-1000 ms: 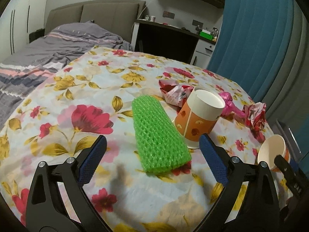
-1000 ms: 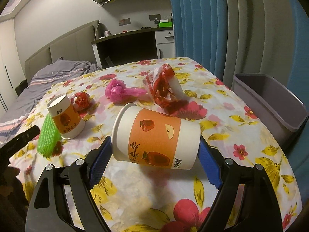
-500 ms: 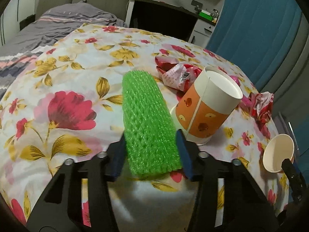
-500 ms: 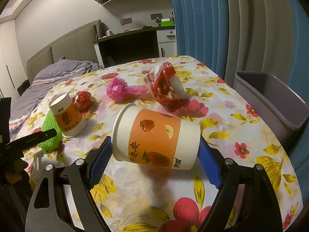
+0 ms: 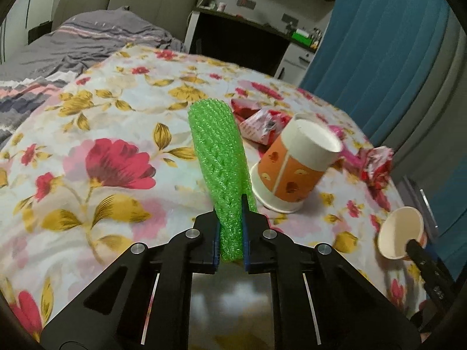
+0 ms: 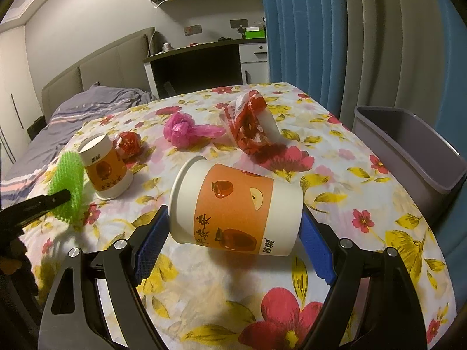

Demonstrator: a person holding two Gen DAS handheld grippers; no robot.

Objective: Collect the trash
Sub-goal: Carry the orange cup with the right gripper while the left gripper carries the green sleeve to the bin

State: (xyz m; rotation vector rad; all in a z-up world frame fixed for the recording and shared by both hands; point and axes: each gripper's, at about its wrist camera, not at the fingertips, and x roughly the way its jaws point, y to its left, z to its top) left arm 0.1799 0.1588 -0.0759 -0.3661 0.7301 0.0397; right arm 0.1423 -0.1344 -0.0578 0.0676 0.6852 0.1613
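Left claw (image 5: 230,227) closing, pinching green foam net (image 5: 217,151) at frame centre; right claw (image 6: 233,236) grips orange paper cup (image 6: 236,210) (sideways).

My left gripper (image 5: 230,218) points down at a slant, its 2 jaws closing, already squeezing the near end of the green foam net (image 5: 219,157) into a narrow waist between the blue pads. My right gripper (image 6: 233,230) tilts down at a similar slant, its 2 jaws spread wide, the pads pressing both ends of a paper cup (image 6: 236,207) held sideways.
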